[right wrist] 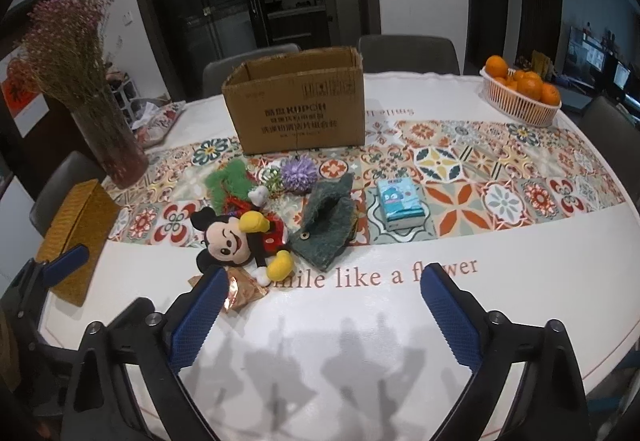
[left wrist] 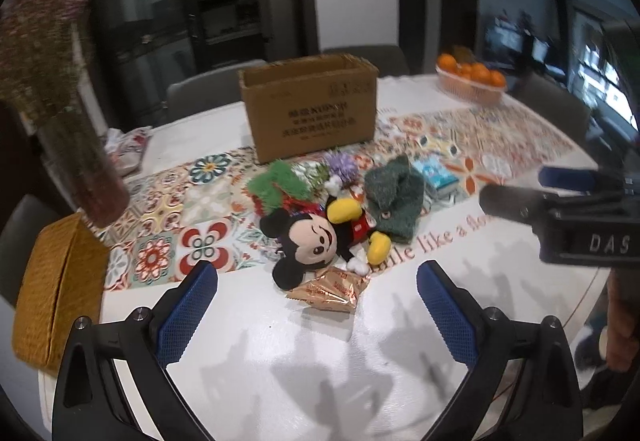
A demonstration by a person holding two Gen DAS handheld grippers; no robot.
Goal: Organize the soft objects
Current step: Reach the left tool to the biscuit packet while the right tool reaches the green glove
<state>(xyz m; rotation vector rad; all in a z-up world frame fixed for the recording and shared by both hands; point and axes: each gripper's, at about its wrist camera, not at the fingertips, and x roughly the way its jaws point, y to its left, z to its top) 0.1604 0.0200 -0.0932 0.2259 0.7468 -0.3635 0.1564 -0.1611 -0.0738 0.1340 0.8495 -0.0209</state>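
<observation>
I've got the white desk filling both views, a patterned tile runner across its middle. Biggest thing on it: the open cardboard box, upright at the far edge of the runner. To the left, a glass vase of dried pink flowers, and nearer me a woven yellow box at the desk's edge. Far right, a white basket of oranges.

Now the soft things, bunched in front of the box. The Mickey Mouse plush lies on its back at the runner's near edge, its head resting on a gold foil snack packet. Just right of it, touching, a grey-green felt pouch. Behind the plush, a green fluffy piece and a purple spiky ball. Further right, apart, a blue tissue pack.

My left gripper hangs released over bare desk, jaws wide, nothing between them. My right gripper is likewise released and empty, short of the plush.
</observation>
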